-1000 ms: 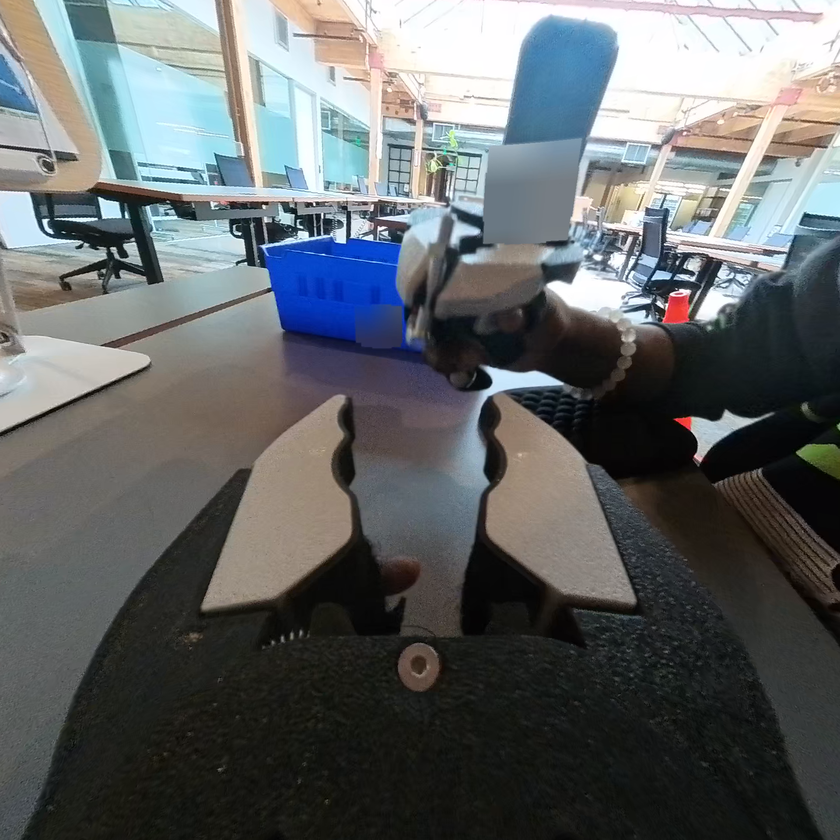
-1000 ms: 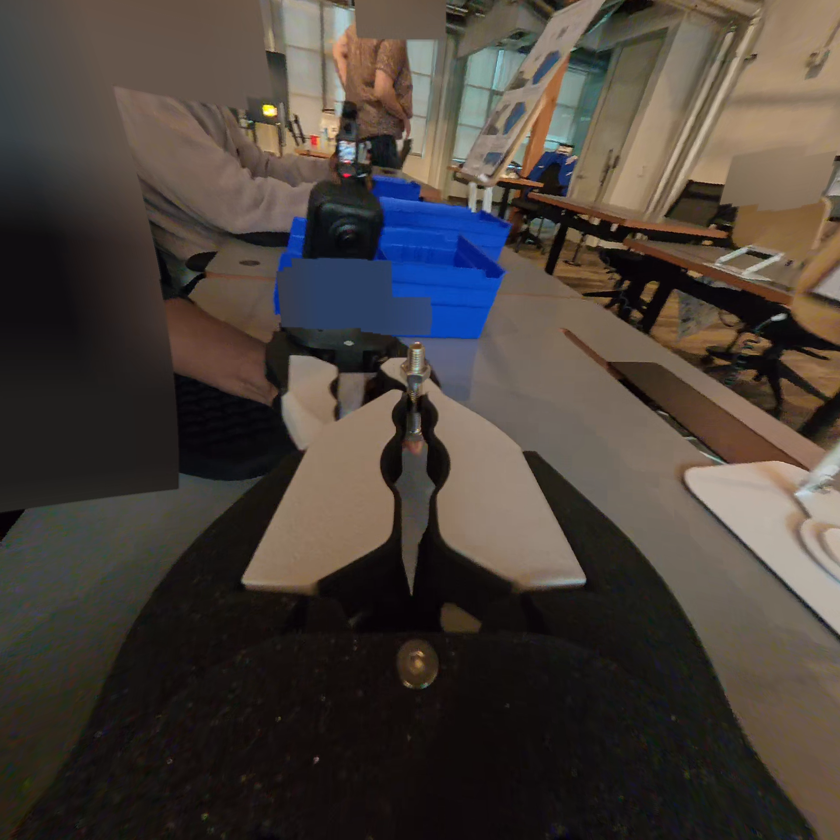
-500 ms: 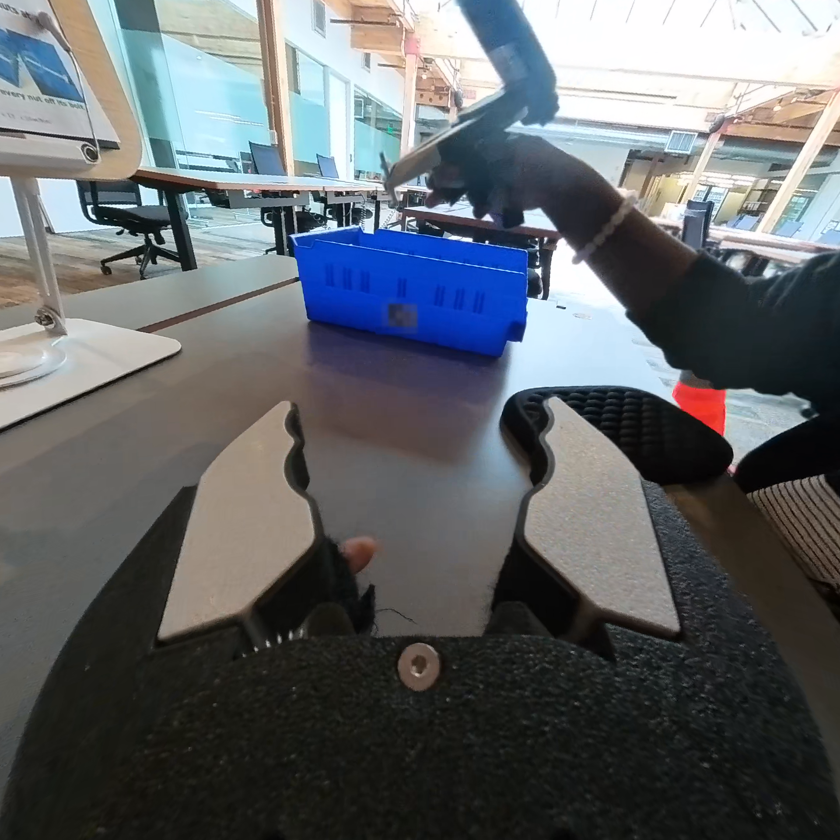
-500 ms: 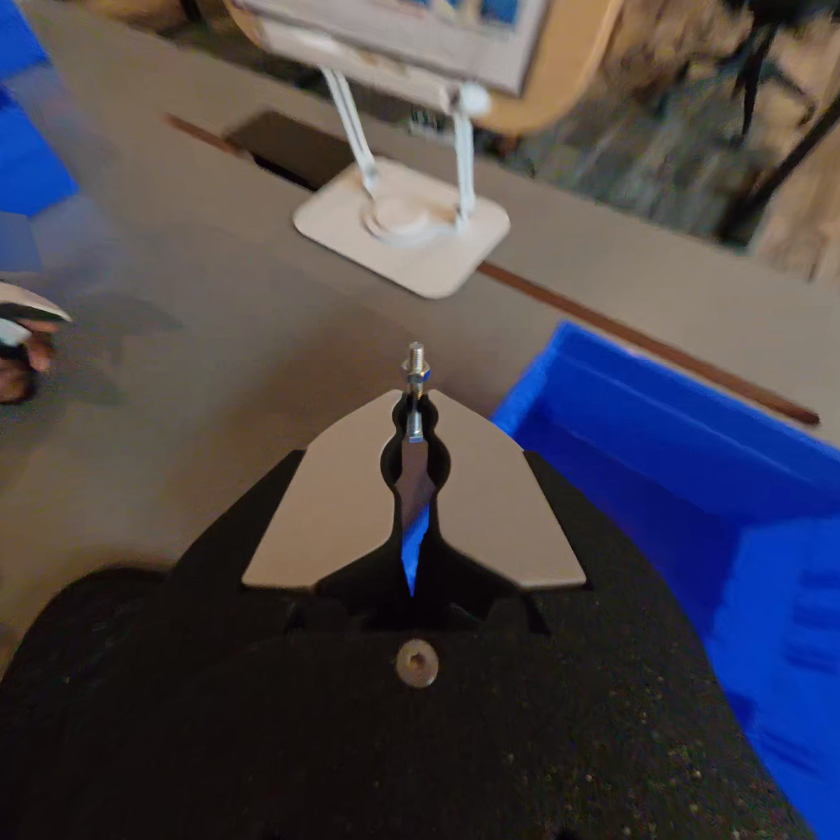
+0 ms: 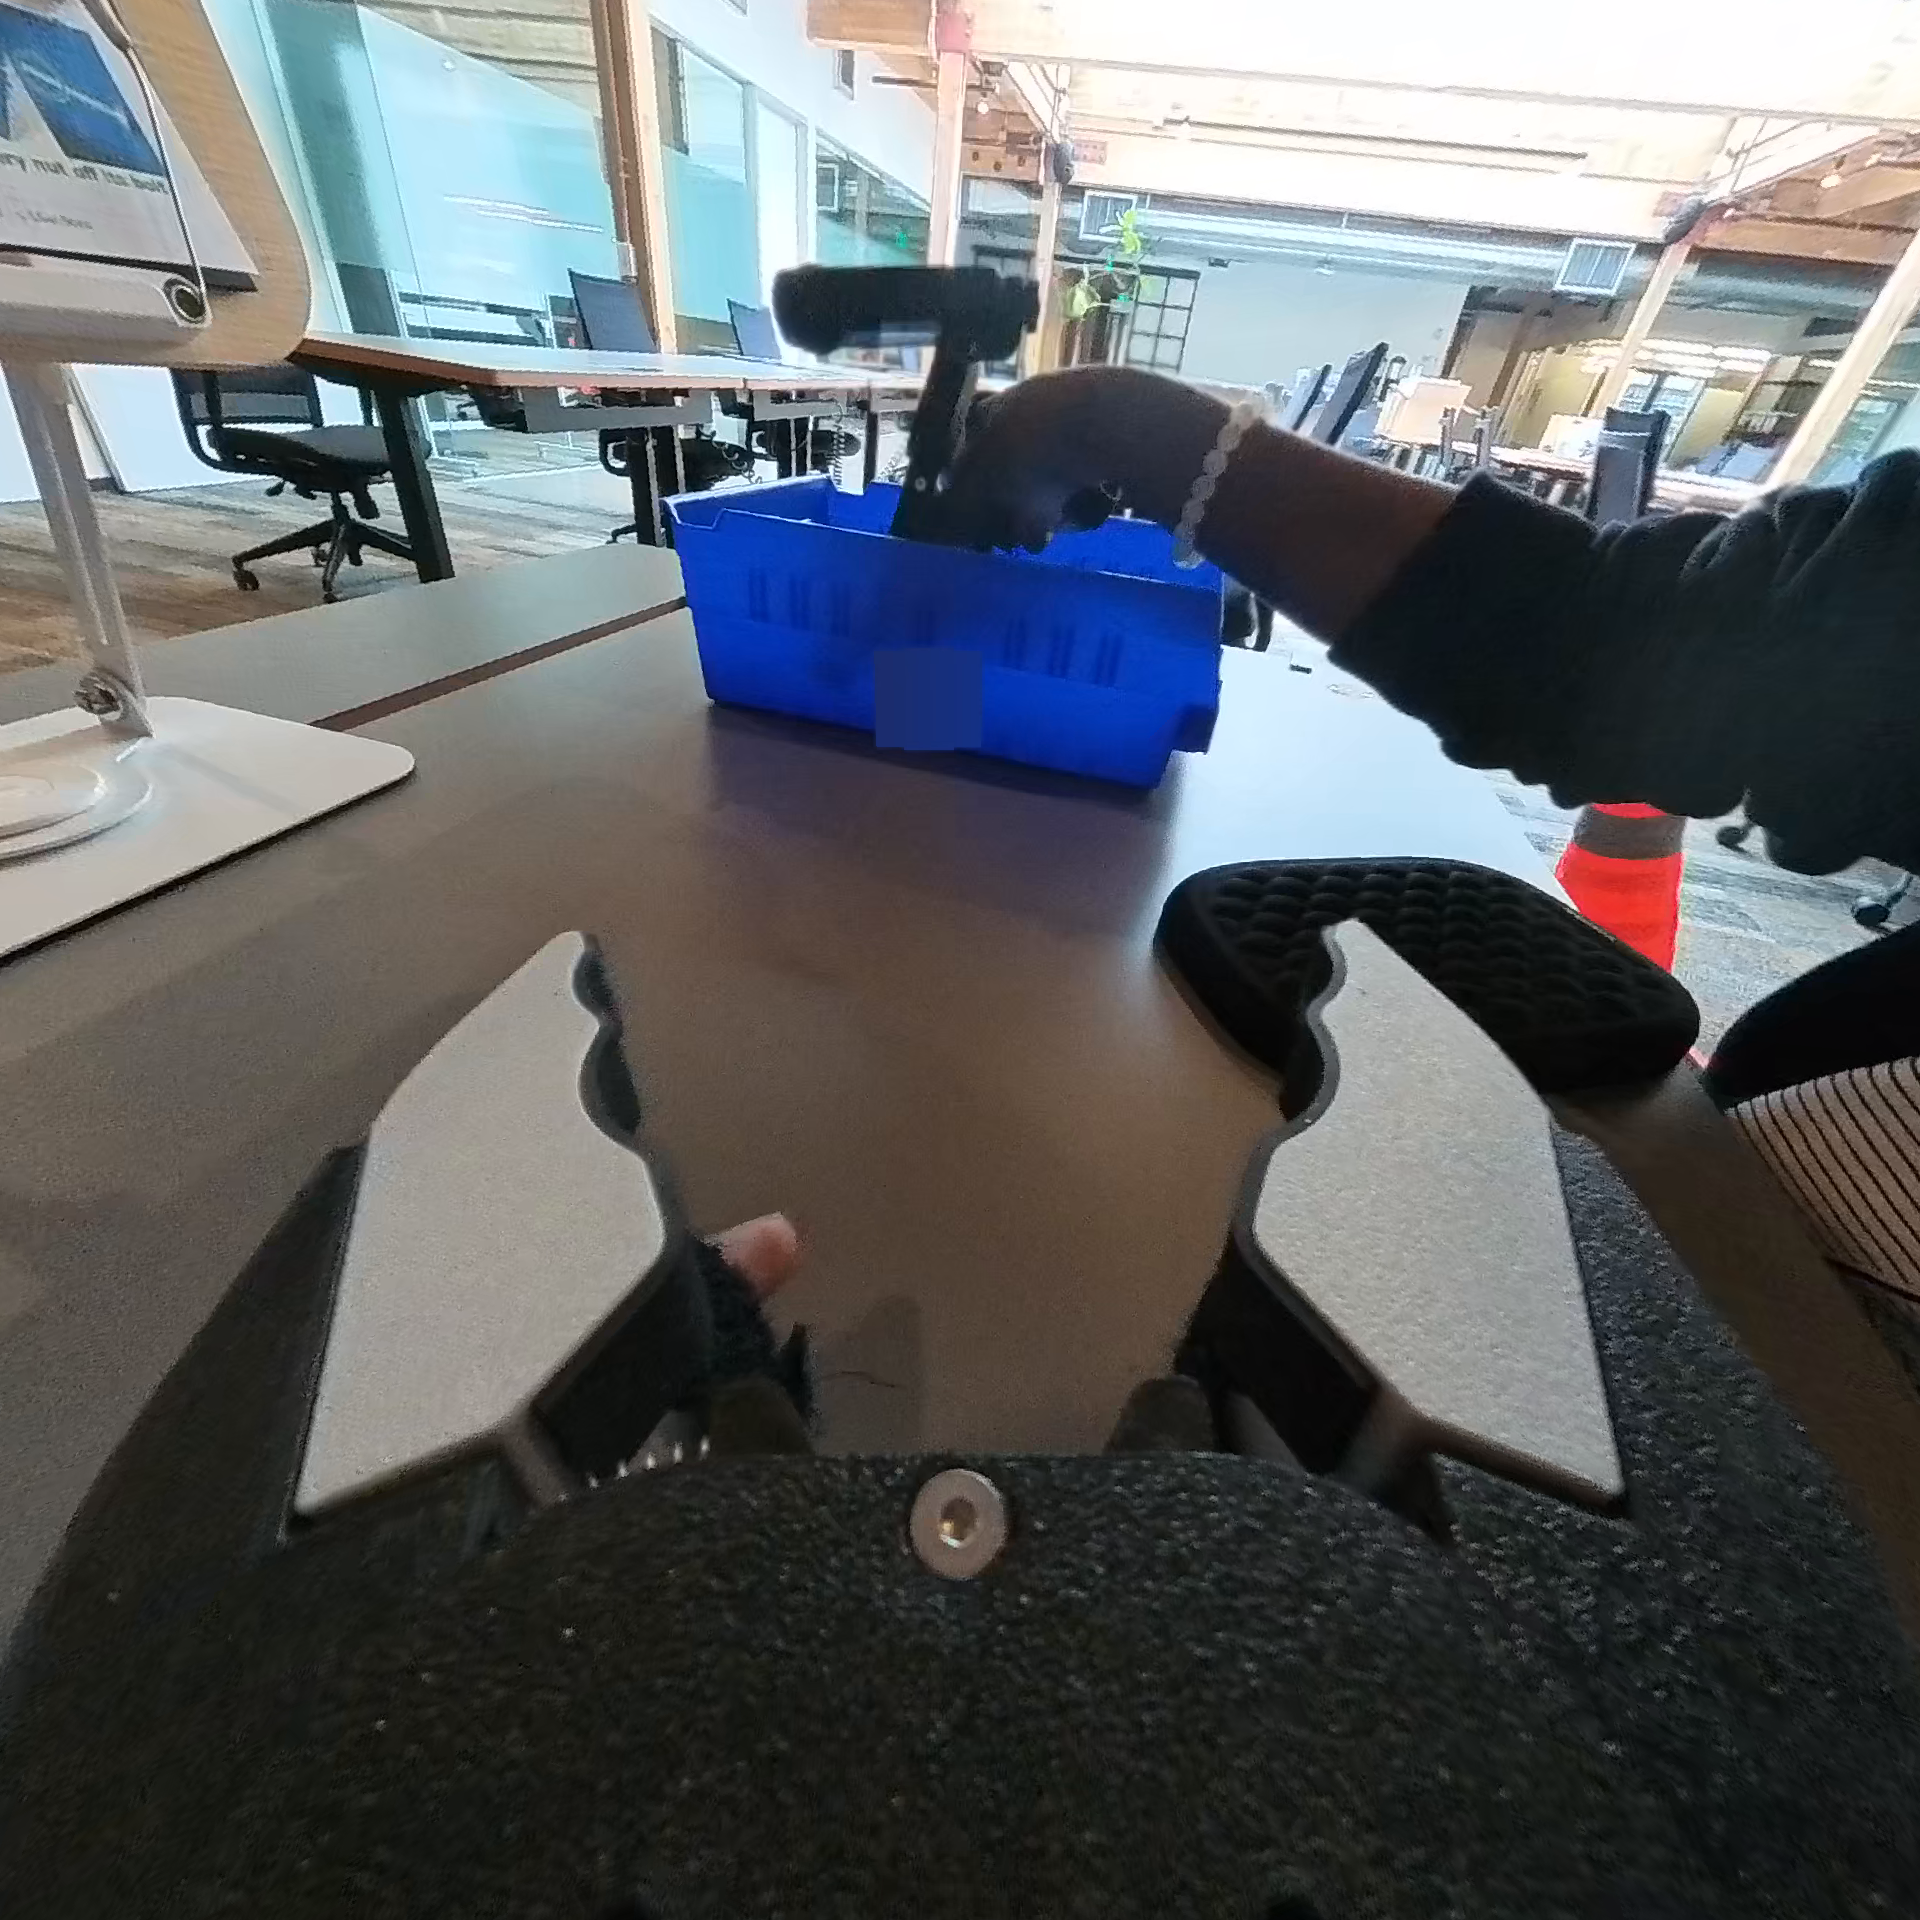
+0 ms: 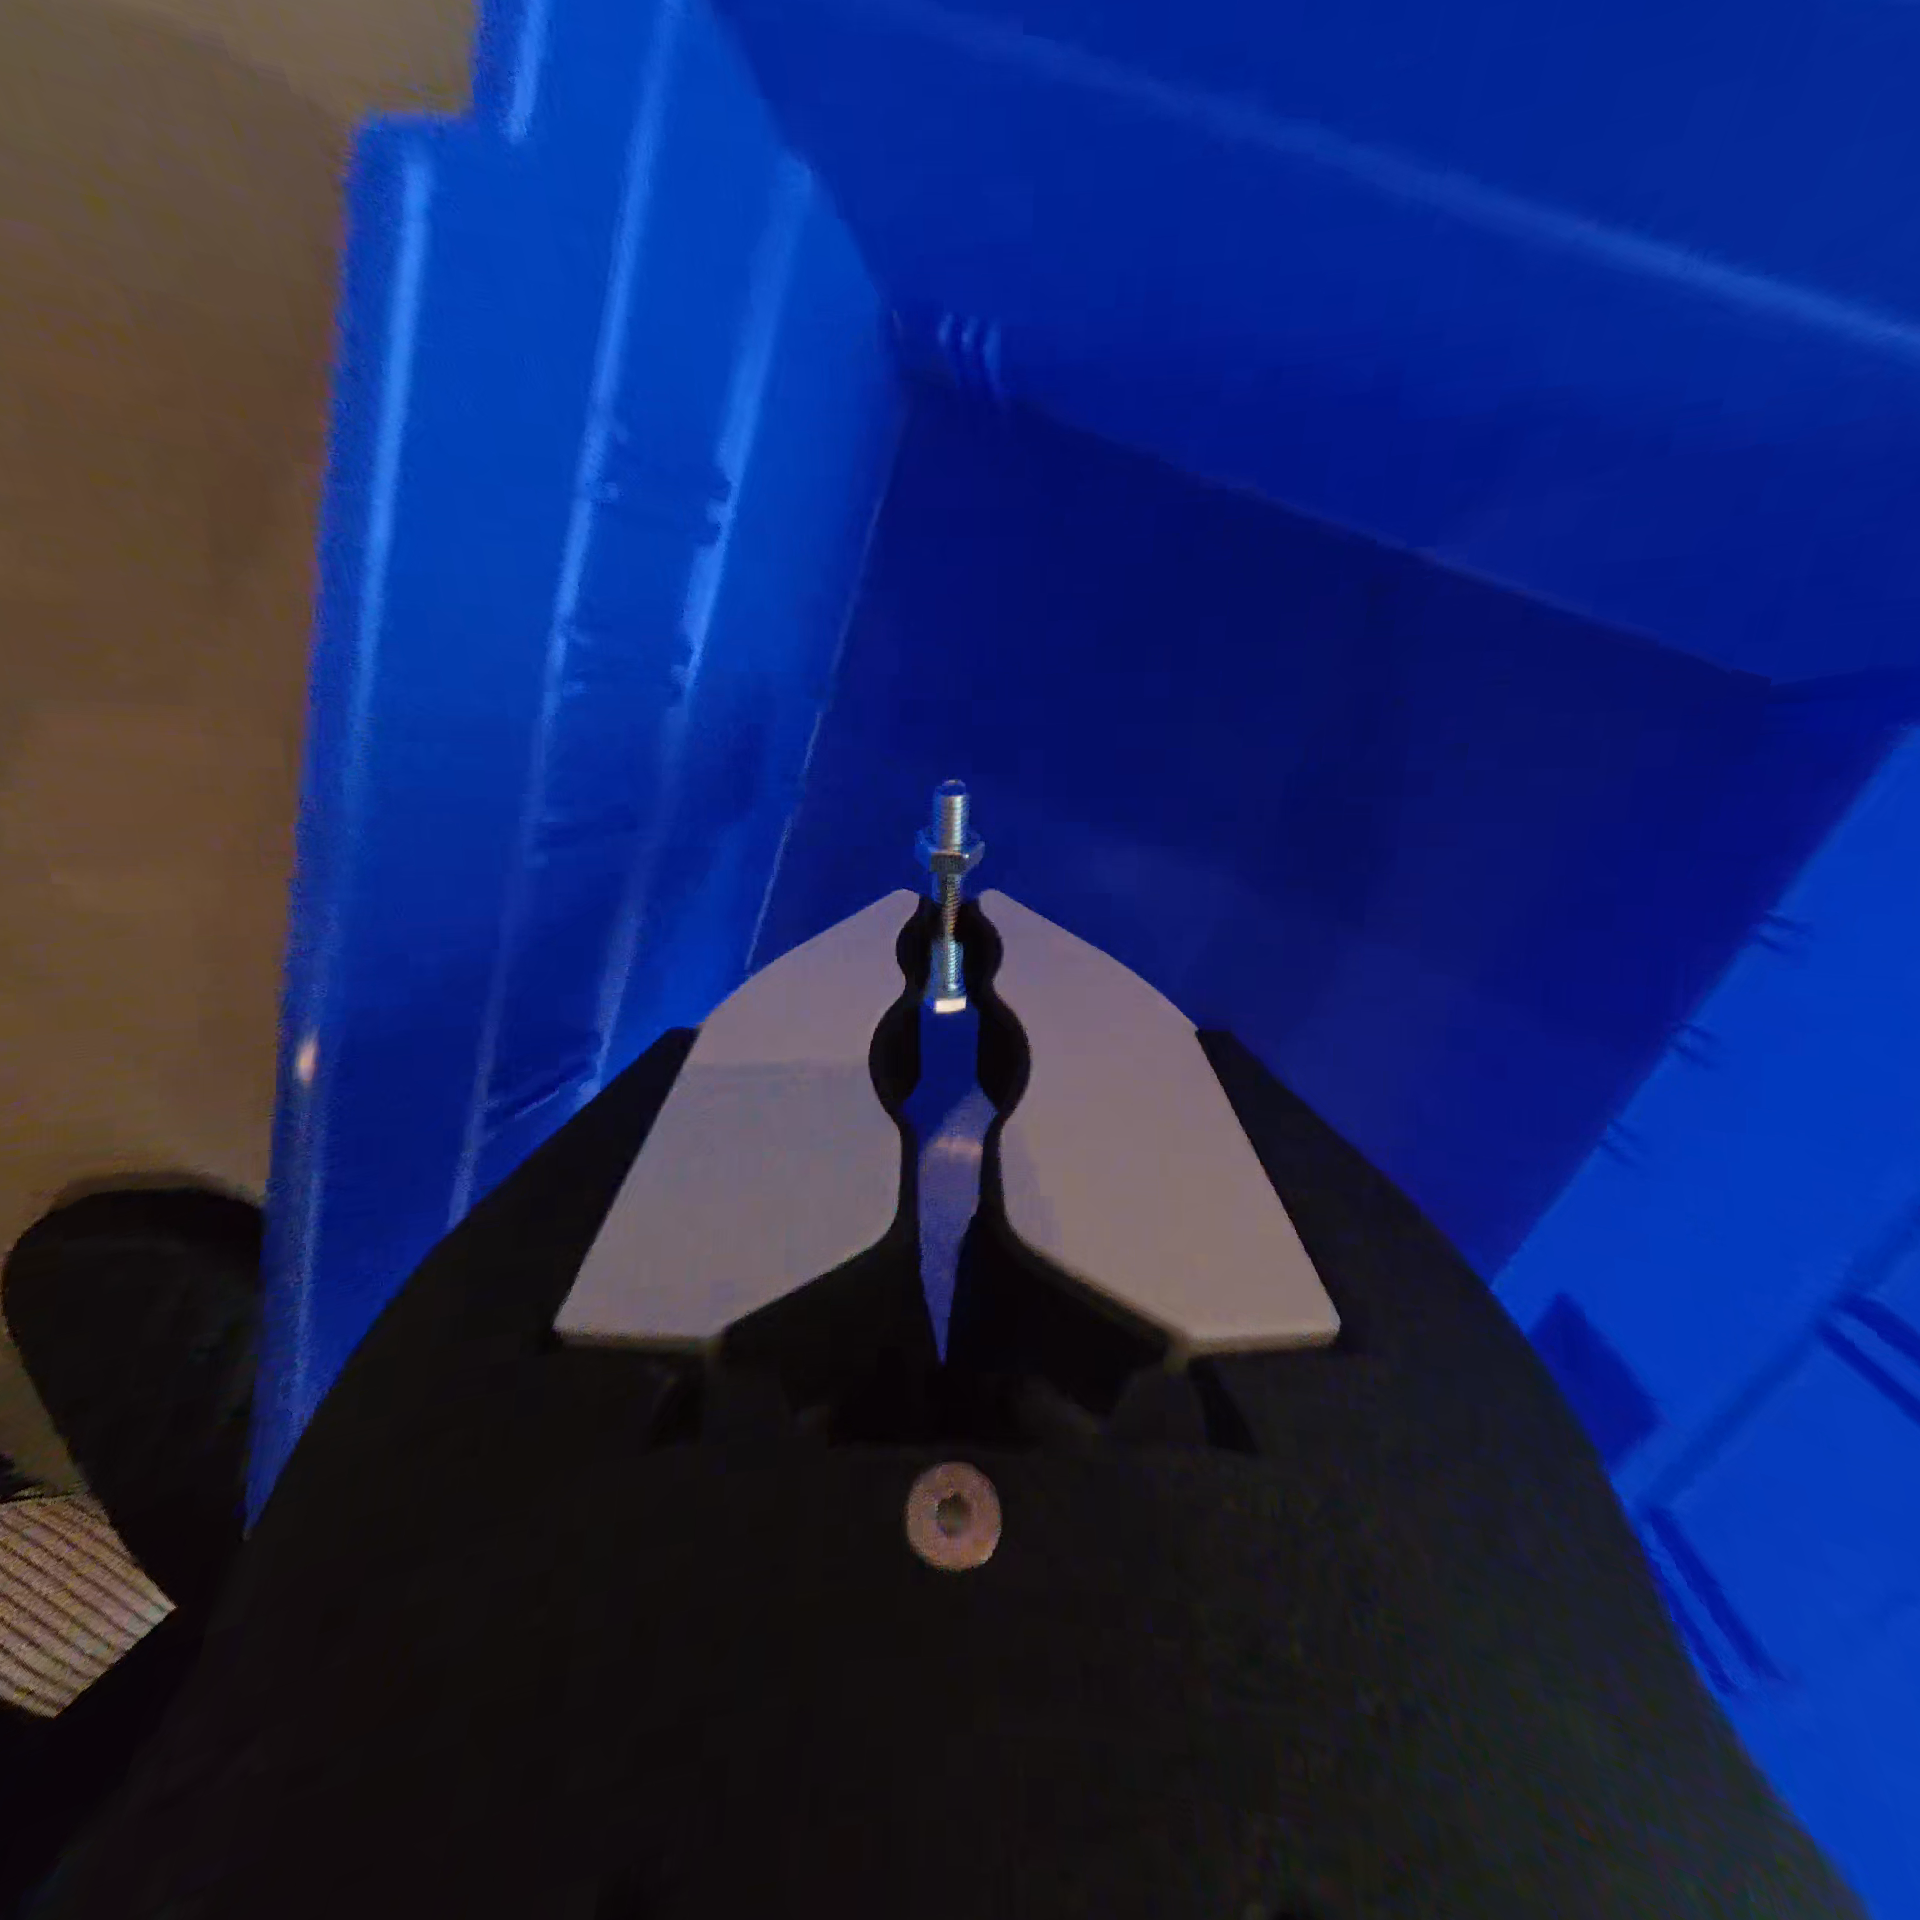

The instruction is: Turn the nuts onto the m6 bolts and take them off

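Bin at the far middle of the tabletop, stand to its left, pad to the near right.

On the tabletop (image 5: pixel 935 987) the bin (image 5: pixel 956 665) stands beyond the left hand-held gripper (image 5: pixel 961 1018), whose fingers are spread wide over bare surface. The stand (image 5: pixel 187 790) rests left of the bin, the pad (image 5: pixel 1455 935) lies near right, at the edge. The right hand-held gripper (image 6: pixel 948 894) reaches down into the bin, clamped on a bolt (image 6: pixel 948 904) with a nut (image 6: pixel 948 847) on it past the fingertips.

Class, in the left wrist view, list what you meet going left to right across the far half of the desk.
White stand base → blue bin → hand reaching into it → dark sleeve → orange cone.
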